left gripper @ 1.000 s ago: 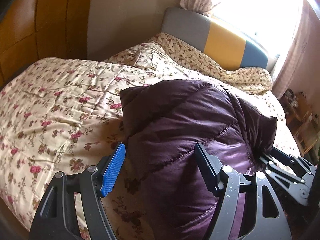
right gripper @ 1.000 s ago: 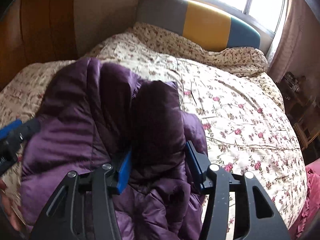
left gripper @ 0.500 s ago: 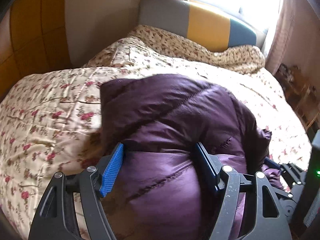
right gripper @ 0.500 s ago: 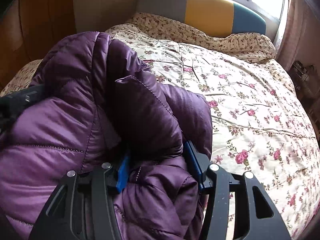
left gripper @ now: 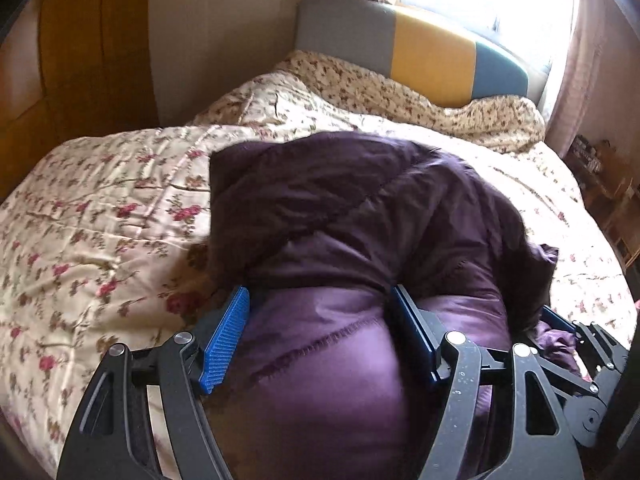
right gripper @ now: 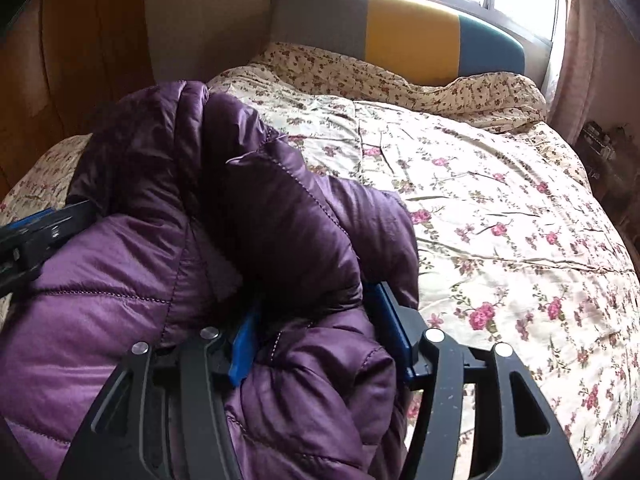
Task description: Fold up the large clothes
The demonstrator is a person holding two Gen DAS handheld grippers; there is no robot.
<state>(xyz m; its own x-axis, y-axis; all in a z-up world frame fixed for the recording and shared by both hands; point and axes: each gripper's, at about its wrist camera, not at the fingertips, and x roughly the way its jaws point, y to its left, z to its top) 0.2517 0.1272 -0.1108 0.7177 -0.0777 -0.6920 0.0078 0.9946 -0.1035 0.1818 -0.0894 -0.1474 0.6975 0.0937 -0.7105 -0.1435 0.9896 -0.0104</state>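
While both tongs were busy with the purple quilted jacket, the garment lay bunched on the bed, over the floral bedspread, and not yet flat. The left tongs stood wide apart, with a thick puffy part of the jacket filling the gap between the blue pads; I could not tell if they really pressed it or only rested around it. The right tongs stood narrower and pinched a bundle of the jacket's edge between them. In the right wrist view, the jacket rose toward 10 o'clock as a tall hump, and the other tool showed at 9 o'clock, touching the fabric.

As a judgement, the folding was somewhere in the middle. The jacket seemed already doubled over once, because layers lay on each other. But the shape was loose and lumpy, with no clean edges. What was left, I think, was to lay the bundle down, press the air out, and make the last fold neat. The headboard at 12 o'clock was well apart from the work.
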